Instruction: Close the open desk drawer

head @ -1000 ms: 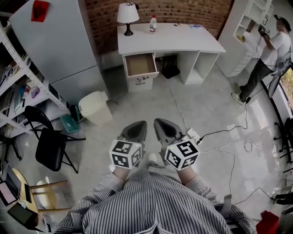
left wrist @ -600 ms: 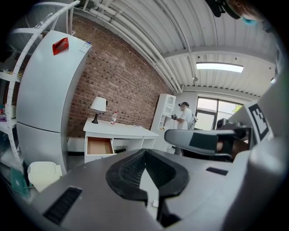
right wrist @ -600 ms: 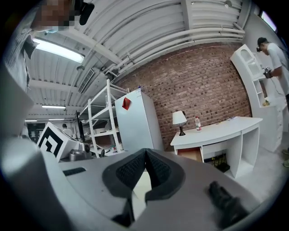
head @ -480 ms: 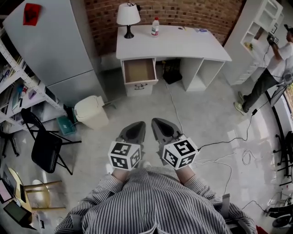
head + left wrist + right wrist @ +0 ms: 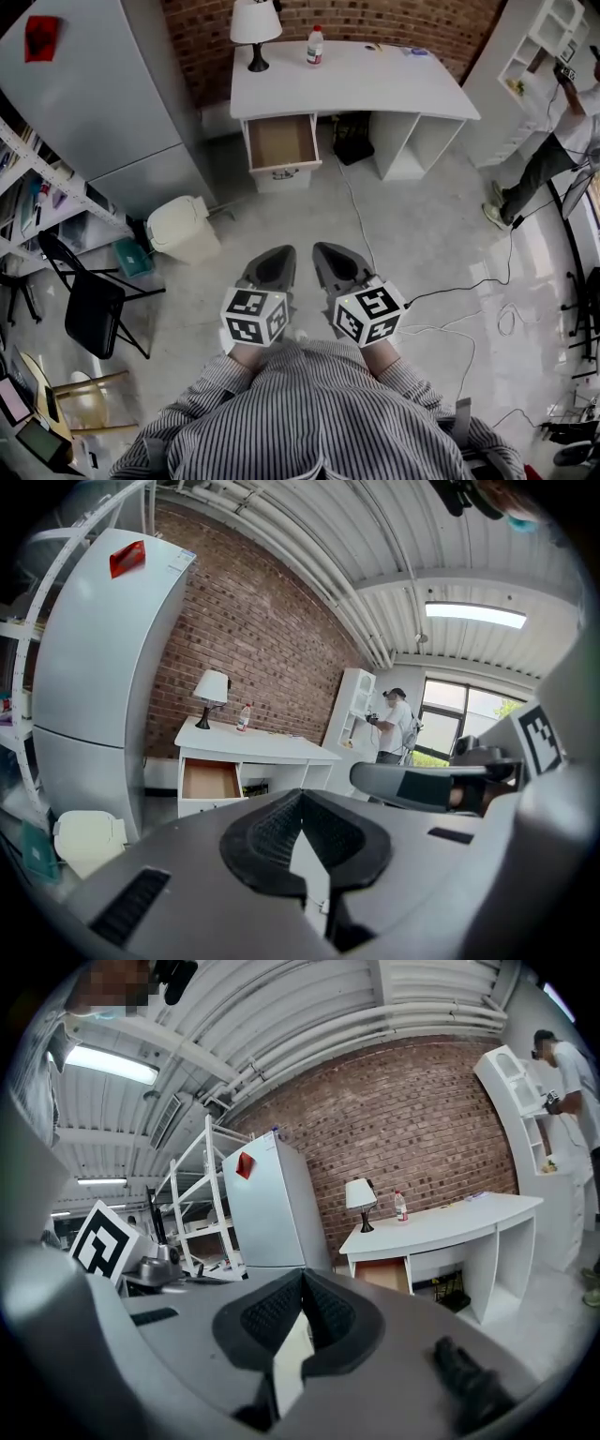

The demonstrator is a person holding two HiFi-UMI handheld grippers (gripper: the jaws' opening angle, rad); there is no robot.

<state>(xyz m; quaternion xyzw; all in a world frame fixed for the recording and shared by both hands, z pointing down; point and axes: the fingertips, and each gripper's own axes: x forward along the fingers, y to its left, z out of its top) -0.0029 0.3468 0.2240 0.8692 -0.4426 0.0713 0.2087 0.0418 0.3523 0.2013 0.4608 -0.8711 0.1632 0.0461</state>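
A white desk stands against the brick wall at the far end of the room. Its top left drawer is pulled out, showing an empty brown inside; the same drawer shows small in the left gripper view and, partly hidden by the jaw, as the drawer in the right gripper view. My left gripper and right gripper are held side by side close to my body, well short of the desk. Both are shut with nothing between the jaws.
A lamp and a bottle stand on the desk. A white bin sits left of my path, beside a grey fridge. A black folding chair is at left. Cables run across the floor at right. A person works at the white shelves.
The view has shifted forward and slightly right: the desk and drawer sit a little nearer and more central. Both grippers keep the same pose in front of me.
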